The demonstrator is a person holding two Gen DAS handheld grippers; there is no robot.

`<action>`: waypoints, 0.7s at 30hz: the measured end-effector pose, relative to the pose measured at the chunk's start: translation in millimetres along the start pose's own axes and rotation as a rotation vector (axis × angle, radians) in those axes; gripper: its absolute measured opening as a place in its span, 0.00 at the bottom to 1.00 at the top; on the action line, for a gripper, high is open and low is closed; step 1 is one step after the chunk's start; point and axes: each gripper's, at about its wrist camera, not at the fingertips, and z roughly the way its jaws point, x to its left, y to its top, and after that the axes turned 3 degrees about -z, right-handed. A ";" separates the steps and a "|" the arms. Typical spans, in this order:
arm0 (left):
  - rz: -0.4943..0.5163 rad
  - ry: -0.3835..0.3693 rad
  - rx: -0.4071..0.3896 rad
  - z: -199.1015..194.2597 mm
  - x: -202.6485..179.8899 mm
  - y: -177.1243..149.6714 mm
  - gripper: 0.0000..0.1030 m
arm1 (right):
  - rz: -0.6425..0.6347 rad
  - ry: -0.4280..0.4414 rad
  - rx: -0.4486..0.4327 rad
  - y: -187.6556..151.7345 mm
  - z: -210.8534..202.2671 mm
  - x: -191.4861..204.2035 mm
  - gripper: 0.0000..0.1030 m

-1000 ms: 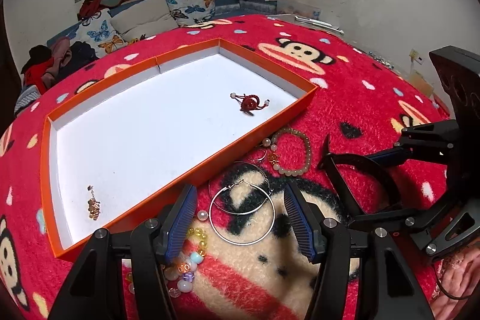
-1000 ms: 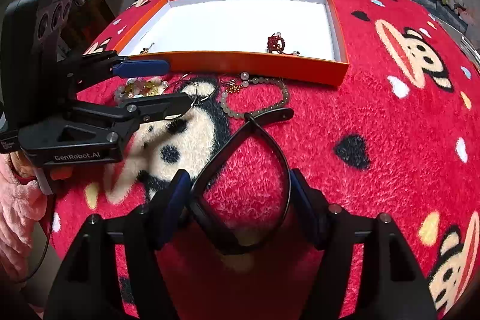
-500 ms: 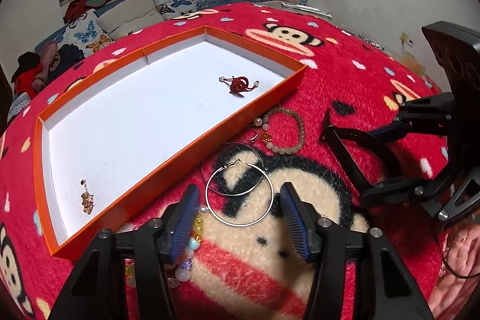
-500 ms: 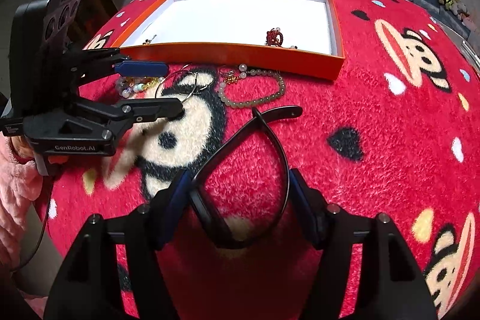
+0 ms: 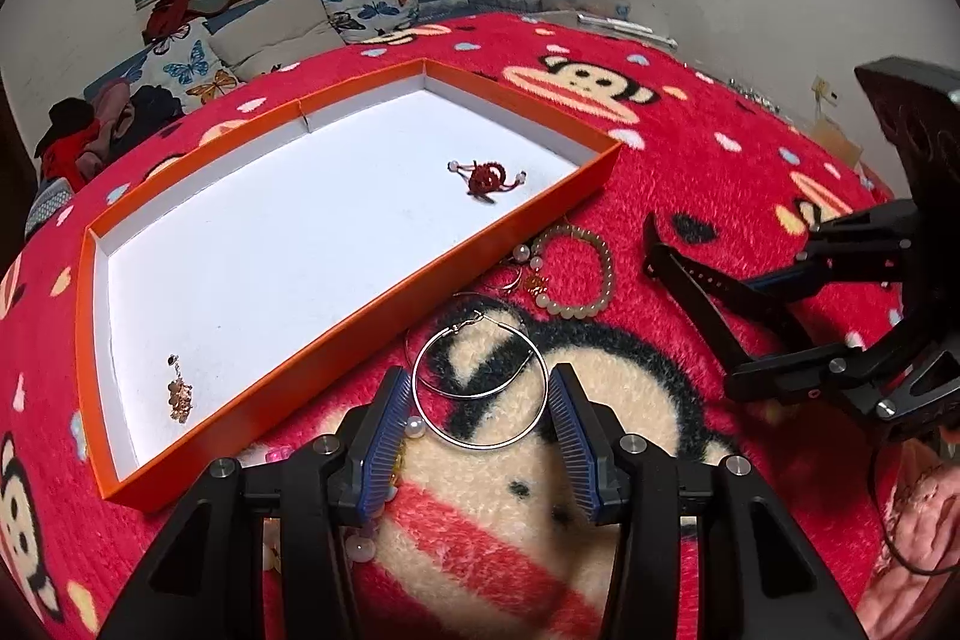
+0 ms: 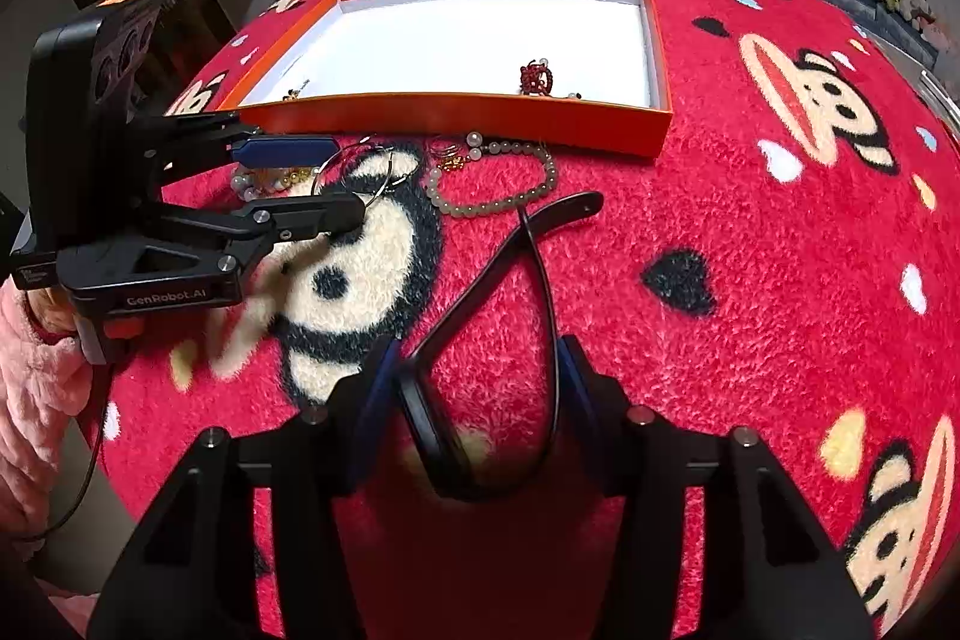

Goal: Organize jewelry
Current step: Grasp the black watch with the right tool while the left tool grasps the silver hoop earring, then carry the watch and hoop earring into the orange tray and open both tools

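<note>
An orange tray [image 5: 372,301] with a white floor [image 6: 480,40] holds a red knot ornament [image 5: 489,177] and a small gold earring [image 5: 179,393]. Silver hoop earrings [image 5: 480,388] lie on the red blanket between the open fingers of my left gripper [image 5: 480,430], which also shows in the right wrist view [image 6: 336,184]. A beige bead bracelet [image 5: 579,274] and small gold pieces [image 5: 531,280] lie by the tray wall. My right gripper [image 6: 477,394] is shut on a black headband [image 6: 522,292], also seen in the left wrist view [image 5: 702,292].
A string of coloured and pearl beads [image 5: 384,466] lies under my left finger. The red monkey-print blanket [image 6: 750,250] covers the whole surface. Pillows [image 5: 366,1] and clothes are at the back by the wall.
My left gripper has moved forward and lowered, so the hoop earrings now sit between its fingers. The right gripper keeps hold of the headband, shifted slightly.
</note>
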 end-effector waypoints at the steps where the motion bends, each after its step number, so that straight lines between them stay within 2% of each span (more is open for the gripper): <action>1: -0.010 -0.007 -0.007 -2.6 0.5 0.3 0.49 | 0.002 0.003 0.000 0.0 -0.5 -1.1 0.47; 7: -0.069 -0.044 -0.061 -23.4 5.5 2.9 0.49 | 0.021 0.032 -0.012 1.6 -7.5 -5.4 0.45; 13: -0.108 -0.019 -0.113 -44.3 15.5 14.8 0.49 | 0.013 0.067 -0.057 14.0 -26.7 -6.4 0.44; 17: -0.135 0.024 -0.137 -51.6 33.0 30.6 0.49 | -0.002 0.083 -0.124 36.7 -39.1 -9.4 0.44; 21: -0.182 0.076 -0.154 -50.8 58.5 49.1 0.49 | -0.041 0.081 -0.189 78.8 -35.5 -17.2 0.45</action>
